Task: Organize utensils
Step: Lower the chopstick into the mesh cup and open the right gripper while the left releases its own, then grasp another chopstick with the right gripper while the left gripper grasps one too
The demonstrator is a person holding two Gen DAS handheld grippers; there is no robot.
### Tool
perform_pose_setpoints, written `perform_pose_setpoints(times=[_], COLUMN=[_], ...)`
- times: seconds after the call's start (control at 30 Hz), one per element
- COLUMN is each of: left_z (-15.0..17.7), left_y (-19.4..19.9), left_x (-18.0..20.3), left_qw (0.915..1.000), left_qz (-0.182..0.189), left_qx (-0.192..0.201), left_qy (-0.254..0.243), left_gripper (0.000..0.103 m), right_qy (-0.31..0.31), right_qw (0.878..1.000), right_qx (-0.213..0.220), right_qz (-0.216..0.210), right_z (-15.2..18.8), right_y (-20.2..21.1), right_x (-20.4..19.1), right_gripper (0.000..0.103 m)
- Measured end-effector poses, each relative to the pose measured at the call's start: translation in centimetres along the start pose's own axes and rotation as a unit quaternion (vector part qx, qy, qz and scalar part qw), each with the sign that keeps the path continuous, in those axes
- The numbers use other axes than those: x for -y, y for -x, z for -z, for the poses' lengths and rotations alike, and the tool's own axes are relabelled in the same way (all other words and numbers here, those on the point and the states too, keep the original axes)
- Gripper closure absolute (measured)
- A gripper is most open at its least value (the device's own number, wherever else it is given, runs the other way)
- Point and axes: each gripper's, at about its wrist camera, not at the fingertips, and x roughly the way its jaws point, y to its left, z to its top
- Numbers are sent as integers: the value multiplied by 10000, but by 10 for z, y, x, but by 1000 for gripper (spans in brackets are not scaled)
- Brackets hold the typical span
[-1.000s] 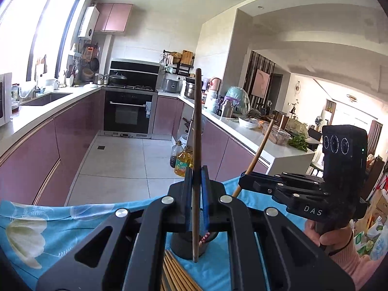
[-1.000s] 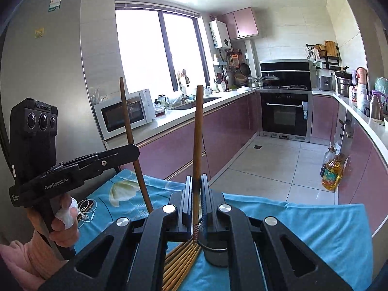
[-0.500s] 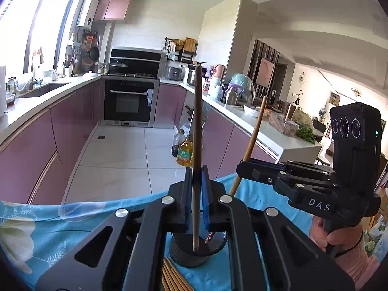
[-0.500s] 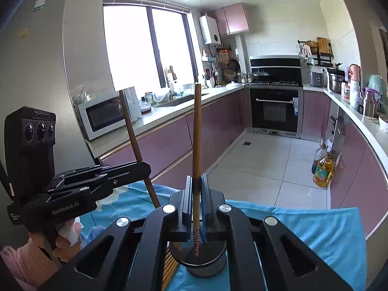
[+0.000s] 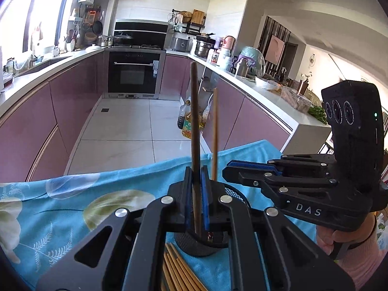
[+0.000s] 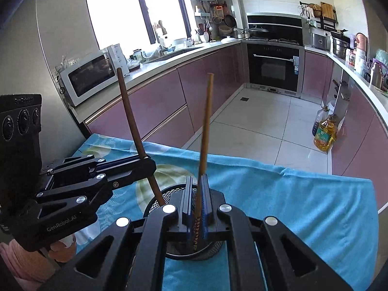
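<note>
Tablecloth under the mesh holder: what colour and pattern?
Turquoise blue tablecloth with pale white-green flower and leaf prints; clearest in the left wrist view.

My left tool (image 5: 197, 201) blocks most of the mesh holder (image 5: 194, 245), so I can't see where the dark chopstick (image 5: 194, 126) tip lands. The loose chopsticks (image 5: 179, 271) run off the bottom edge. Right view: the lighter chopstick (image 6: 205, 131) is blurry and its lower end disappears behind my right tool (image 6: 196, 208).
</note>
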Motion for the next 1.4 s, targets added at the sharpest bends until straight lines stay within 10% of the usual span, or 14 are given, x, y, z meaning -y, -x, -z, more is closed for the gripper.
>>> perform_pose_setpoints(times=[0.23, 0.43, 0.67, 0.9, 1.4], left_z=[8, 25, 67, 128, 191], left_y=[1, 31, 69, 70, 64], left_x=[-5, -14, -40, -59, -46], left_qw=[9994, 9975, 9955, 9926, 9910], left_qz=[-304, -590, -906, -1107, -679], left_qx=[153, 392, 245, -485, -1150], left_qy=[-7, -1, -86, -143, 104], left_gripper=[71, 52, 47, 46, 60], right_qy=[-35, -111, 135, 84, -63], right_qw=[9998, 9988, 9974, 9988, 9953], right_qx=[211, 458, 587, -200, -865], right_qz=[1, -106, -386, -443, -434], right_z=[2, 13, 52, 105, 158], right_y=[7, 24, 52, 23, -5], right_x=[1, -1, -28, -45, -60], right_gripper=[92, 66, 55, 55, 69])
